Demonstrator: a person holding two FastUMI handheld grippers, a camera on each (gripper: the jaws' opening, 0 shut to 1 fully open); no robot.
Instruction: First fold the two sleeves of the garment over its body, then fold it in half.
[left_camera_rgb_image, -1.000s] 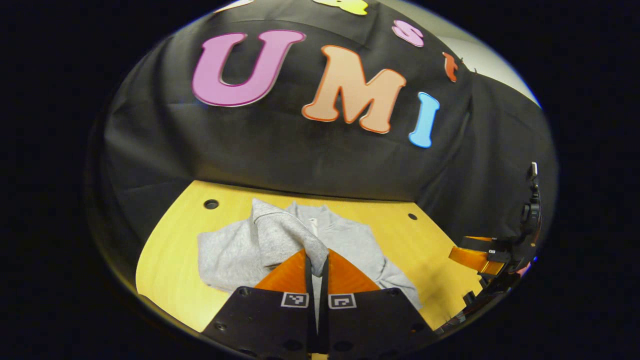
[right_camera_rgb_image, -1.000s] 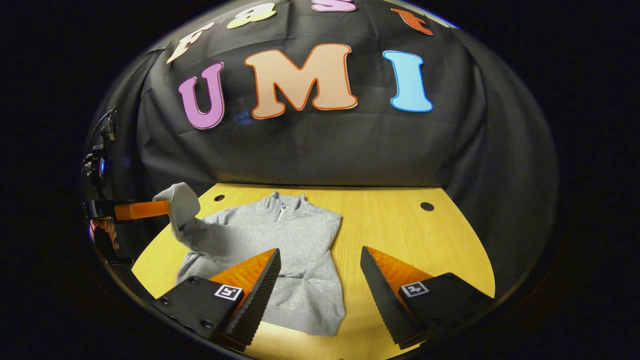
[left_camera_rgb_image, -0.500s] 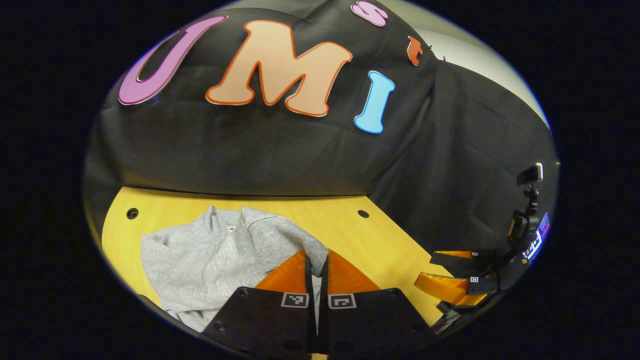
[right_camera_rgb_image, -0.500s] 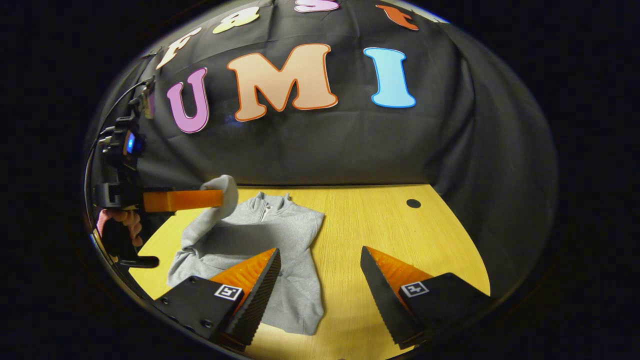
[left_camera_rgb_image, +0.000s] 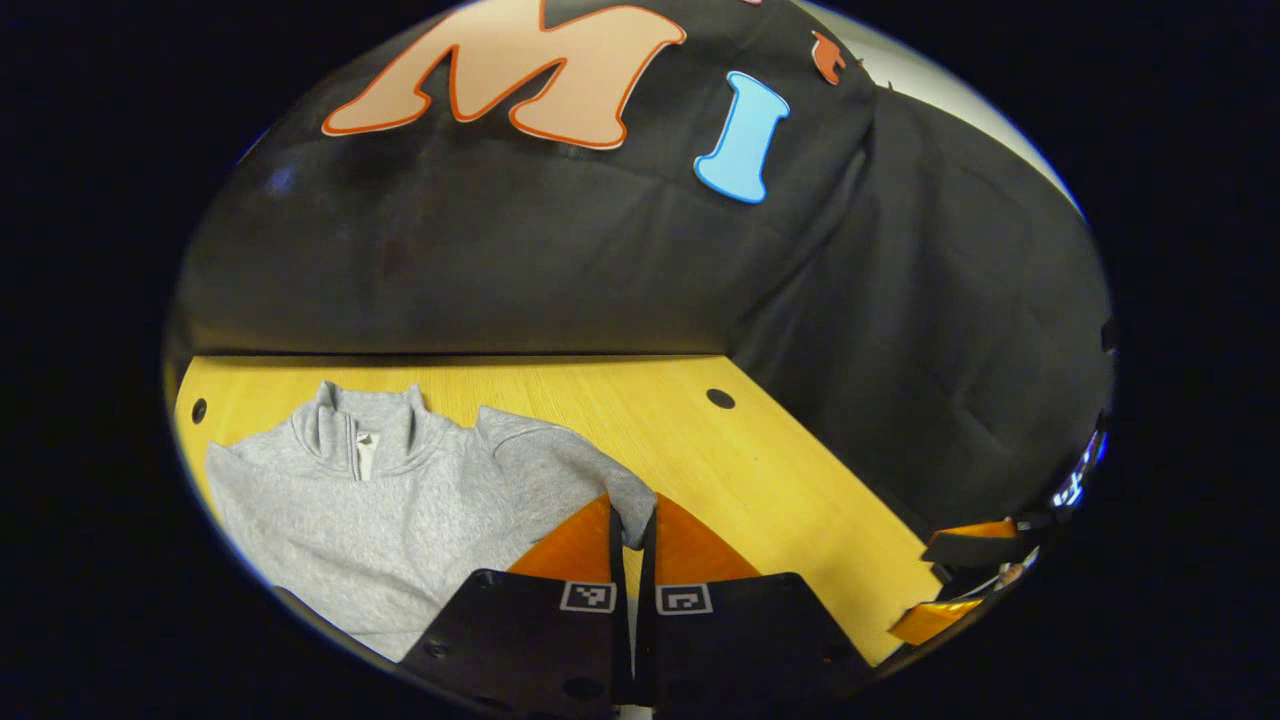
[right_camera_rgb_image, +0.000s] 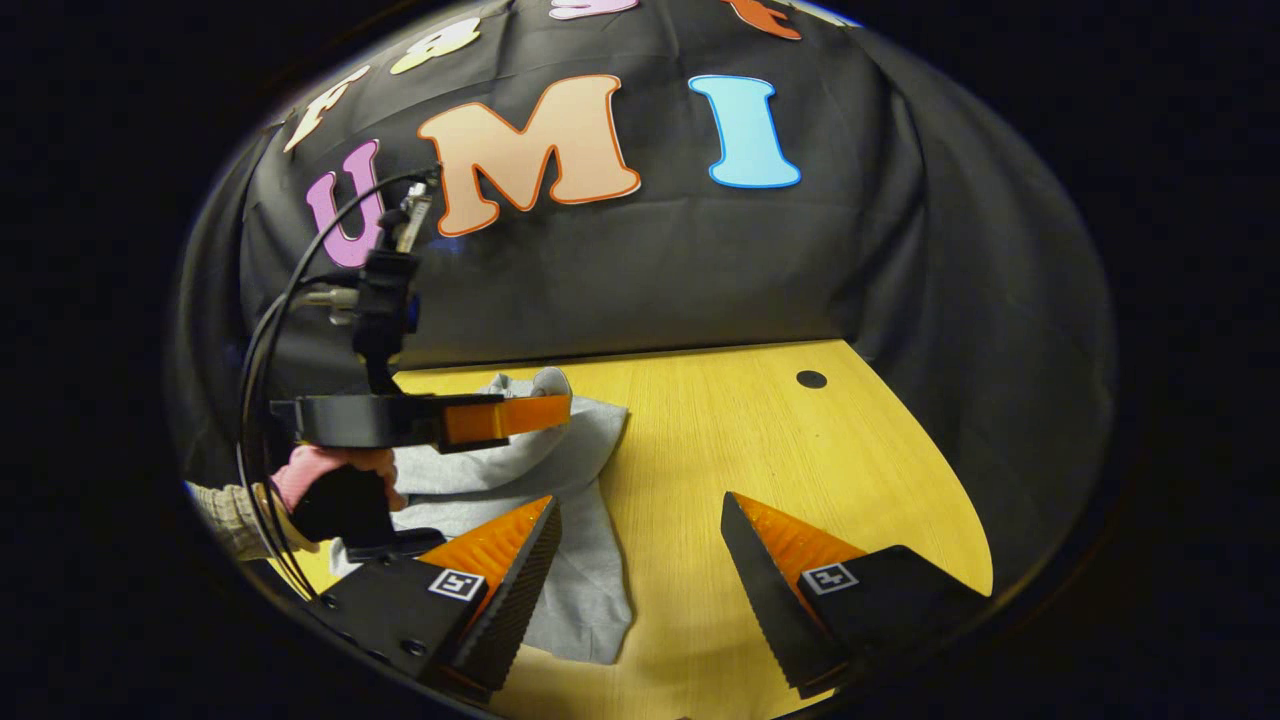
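Sleeve (left_camera_rgb_image: 560, 470) pinched in left gripper (left_camera_rgb_image: 632, 530), lifted over garment (left_camera_rgb_image: 380, 500) for folding; right gripper (right_camera_rgb_image: 640, 560) hangs agape, empty.

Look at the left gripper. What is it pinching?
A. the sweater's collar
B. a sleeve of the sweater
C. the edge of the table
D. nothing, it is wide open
B: the left gripper has its fingers closed on the cuff end of a grey sleeve, held up over the sweater; the collar lies free farther back.
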